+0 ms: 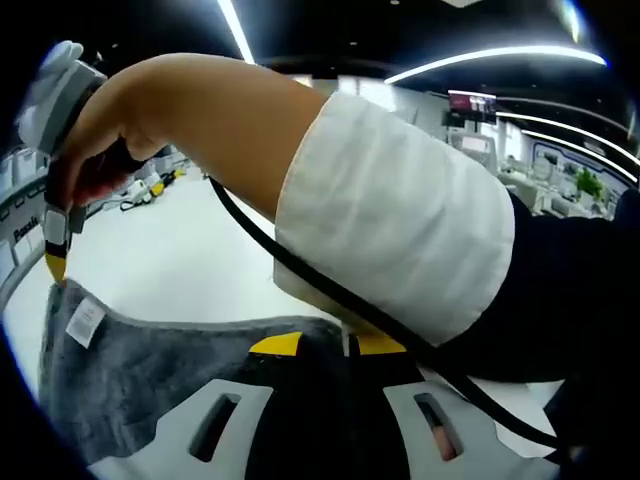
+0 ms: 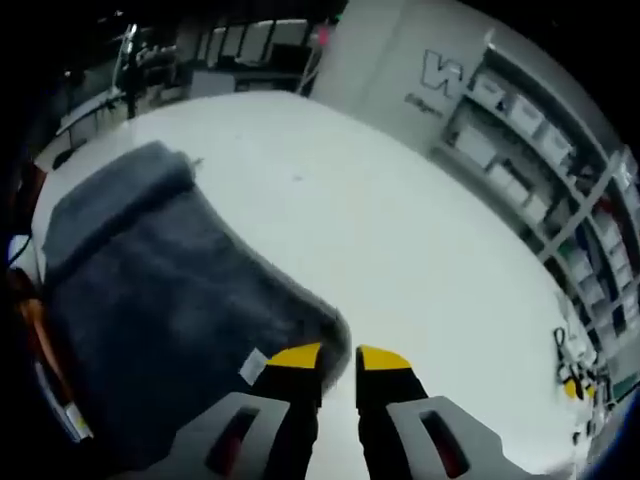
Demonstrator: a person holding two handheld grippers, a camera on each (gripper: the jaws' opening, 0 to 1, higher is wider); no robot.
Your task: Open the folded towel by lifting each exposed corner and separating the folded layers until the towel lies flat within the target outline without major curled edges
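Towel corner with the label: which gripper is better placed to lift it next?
Right, probably. The right gripper has its yellow-tipped fingers at the towel corner beside the white label. The left gripper sits at another edge, behind the person's arm.
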